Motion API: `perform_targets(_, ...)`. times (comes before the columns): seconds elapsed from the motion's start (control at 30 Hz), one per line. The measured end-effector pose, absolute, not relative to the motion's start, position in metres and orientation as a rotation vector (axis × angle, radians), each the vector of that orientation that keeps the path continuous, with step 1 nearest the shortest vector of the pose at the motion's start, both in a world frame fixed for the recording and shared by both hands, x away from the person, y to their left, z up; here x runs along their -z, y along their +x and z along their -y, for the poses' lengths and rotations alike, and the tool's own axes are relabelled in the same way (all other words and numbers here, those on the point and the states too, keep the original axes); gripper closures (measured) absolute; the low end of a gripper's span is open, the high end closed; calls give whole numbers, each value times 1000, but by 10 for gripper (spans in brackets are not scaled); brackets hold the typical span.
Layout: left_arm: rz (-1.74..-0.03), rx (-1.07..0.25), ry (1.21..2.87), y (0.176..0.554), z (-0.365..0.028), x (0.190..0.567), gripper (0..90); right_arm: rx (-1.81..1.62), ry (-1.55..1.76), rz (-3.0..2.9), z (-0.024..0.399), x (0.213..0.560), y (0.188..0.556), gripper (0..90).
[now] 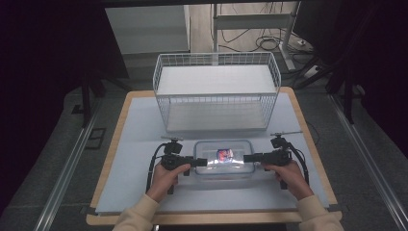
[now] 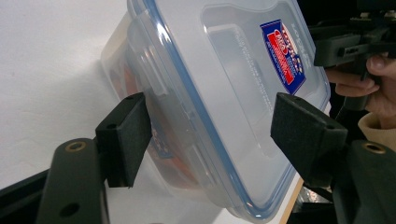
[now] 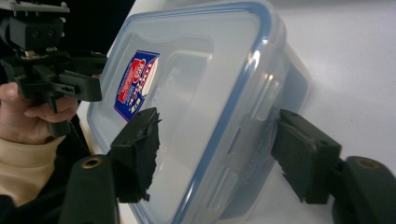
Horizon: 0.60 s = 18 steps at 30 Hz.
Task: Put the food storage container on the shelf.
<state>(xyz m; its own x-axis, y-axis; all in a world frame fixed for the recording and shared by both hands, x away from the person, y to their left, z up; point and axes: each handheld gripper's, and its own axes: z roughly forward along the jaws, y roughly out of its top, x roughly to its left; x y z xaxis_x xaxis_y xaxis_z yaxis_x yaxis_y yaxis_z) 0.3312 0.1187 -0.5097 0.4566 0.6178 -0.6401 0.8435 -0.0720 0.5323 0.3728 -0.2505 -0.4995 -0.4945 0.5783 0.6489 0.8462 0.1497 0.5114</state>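
The lidded plastic box lies flat on the counter, long axis running left to right. My left gripper and right gripper straddle its short ends, fingers part-open, not yet clamping.

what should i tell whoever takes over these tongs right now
Left tongs: at the left end of the lidded clear container, jaws straddling its rim; pads not clearly pressing.
Right tongs: same at the right end, one pad over the lid, one beside the wall.
Container sits on the white table cover, in front of the wire basket, lid on, red-and-blue label up.
Done: both tongs lined up on the ends.
Left: probably close both, lift together, likely toward the basket.
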Motion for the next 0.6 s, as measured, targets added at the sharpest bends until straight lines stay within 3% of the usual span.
perform_targets(0.6,-1167,269,1767,320,-126,510,385,1292,-1324,2128,258,495,367,433)
